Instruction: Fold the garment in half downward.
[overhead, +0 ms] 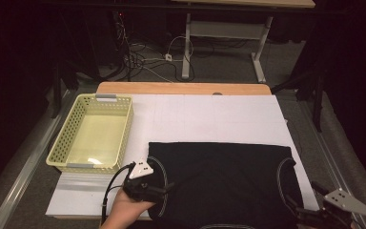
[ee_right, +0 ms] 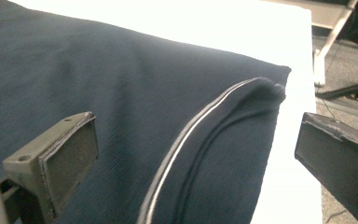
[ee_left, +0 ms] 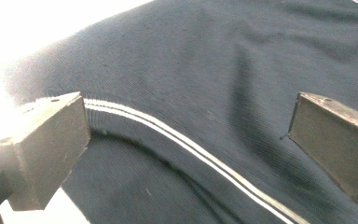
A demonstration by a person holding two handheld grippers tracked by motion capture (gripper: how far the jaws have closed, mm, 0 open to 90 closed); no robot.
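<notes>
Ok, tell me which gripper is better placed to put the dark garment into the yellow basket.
Left. The left gripper sits at the garment's left edge, next to the basket; its jaws are open over the white-striped seam.

High view: fixed overhead, facing forward-down over whole counter (overhead: 209, 114). Left gripper view: very close, looking along its fingers (ee_left: 46, 149) at dark garment (ee_left: 205, 70). Right gripper view: close, same garment's far edge. All three views share the garment.
</notes>
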